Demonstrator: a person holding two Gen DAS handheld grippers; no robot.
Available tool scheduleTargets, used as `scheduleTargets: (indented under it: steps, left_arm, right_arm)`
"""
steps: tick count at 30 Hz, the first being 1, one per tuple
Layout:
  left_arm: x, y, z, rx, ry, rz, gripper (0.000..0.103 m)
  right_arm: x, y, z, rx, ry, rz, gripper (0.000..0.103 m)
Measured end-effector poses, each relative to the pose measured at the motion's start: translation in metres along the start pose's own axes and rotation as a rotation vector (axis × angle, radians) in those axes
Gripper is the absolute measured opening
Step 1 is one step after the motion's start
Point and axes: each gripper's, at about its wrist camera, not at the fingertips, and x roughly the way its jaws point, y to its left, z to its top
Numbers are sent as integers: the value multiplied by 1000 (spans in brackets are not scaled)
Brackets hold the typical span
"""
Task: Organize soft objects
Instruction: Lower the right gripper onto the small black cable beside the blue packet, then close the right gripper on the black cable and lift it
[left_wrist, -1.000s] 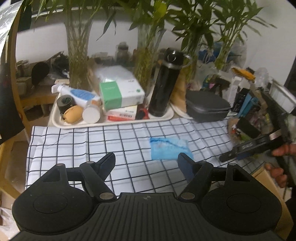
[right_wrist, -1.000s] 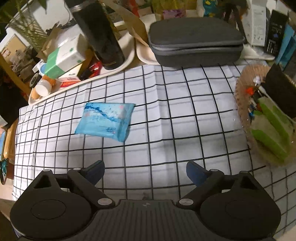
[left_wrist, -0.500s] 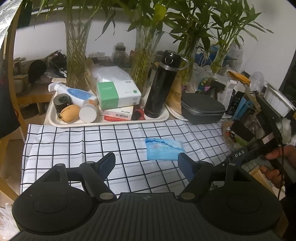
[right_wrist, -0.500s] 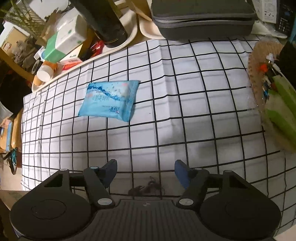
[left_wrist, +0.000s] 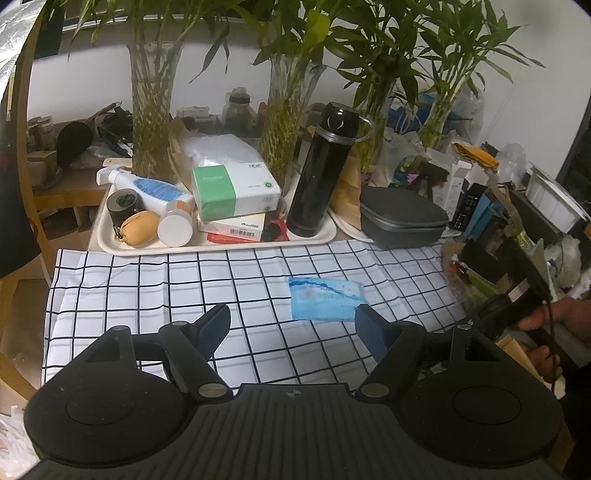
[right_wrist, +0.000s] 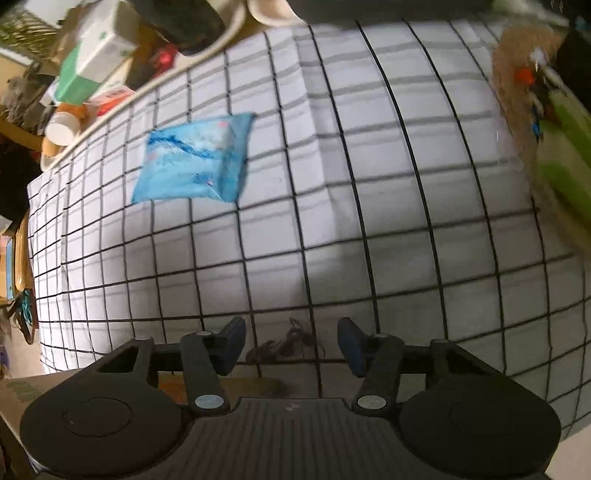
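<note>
A soft blue tissue pack (left_wrist: 325, 298) lies flat on the black-and-white checked cloth (left_wrist: 147, 288); it also shows in the right wrist view (right_wrist: 195, 162). My left gripper (left_wrist: 291, 326) is open and empty, held above the cloth's near edge, with the pack just beyond its right finger. My right gripper (right_wrist: 291, 341) is open and empty over the cloth's near edge, well short of the pack; its body shows at the right of the left wrist view (left_wrist: 517, 295). A woven basket (right_wrist: 517, 85) holding green packs (right_wrist: 565, 162) sits at the cloth's right.
A cream tray (left_wrist: 110, 243) behind the cloth holds a green-and-white tissue box (left_wrist: 236, 188), a black flask (left_wrist: 325, 170), a spray bottle (left_wrist: 147, 184) and small jars. A grey zip case (left_wrist: 402, 218) lies to its right. Plant vases (left_wrist: 151, 110) stand behind.
Both grippers have pulled back from the table. The right gripper's jaws have narrowed and its view has tilted; the pack has stayed in place.
</note>
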Motion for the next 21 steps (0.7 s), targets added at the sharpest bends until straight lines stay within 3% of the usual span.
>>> scheduleTargets:
  steps: [11,16,18,21]
  left_arm:
    - [0,-2,-1,6,3,-1,74]
    - [0,-1,0,4,2,-4,74]
    - [0,-1,-1,7,1,-4,74]
    - [-1,-2,0,6,1,-5,74]
  right_arm:
    - [16,-8,-8,87,69,19,49]
    - [22,-10,-9,99,84,36,31]
    - [21,-8,-9,90,61,40,8]
    - [9,0,-9,34,-62,-26,8]
